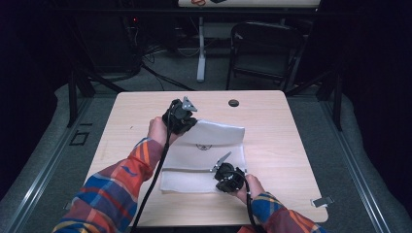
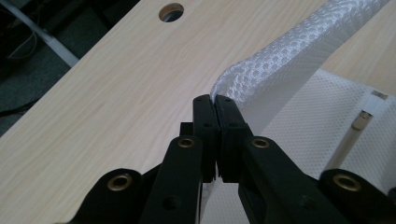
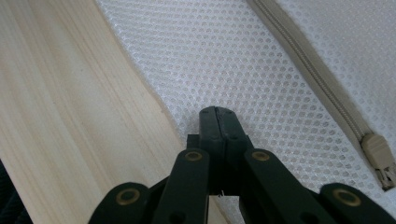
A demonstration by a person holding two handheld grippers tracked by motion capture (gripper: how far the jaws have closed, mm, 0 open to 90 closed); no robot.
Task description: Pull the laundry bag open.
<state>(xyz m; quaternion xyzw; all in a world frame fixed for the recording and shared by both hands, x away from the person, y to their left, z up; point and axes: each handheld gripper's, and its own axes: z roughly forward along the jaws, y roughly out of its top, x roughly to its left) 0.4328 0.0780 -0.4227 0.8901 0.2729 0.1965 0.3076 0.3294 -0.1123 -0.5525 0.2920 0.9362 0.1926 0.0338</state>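
Wooden table [image 1: 291,141], left tongs [image 2: 215,100] pinching mesh bag [image 2: 299,46] edge

mesh bag's [image 2: 299,51] far end cut off by frame edge, small printed mark [image 1: 203,146] on it too small to read

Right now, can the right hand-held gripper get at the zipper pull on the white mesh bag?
Probably yes: the zipper pull lies uncovered on the mesh bag, close beside the right hand-held gripper. But its jaws are shut on the mesh, so it must let go first.

A dim lab or studio: a bare wooden table [image 1: 272,141] with a cable hole [image 1: 233,103], dark framing, floor cables [image 1: 160,73], a folding chair [image 1: 265,48] behind.
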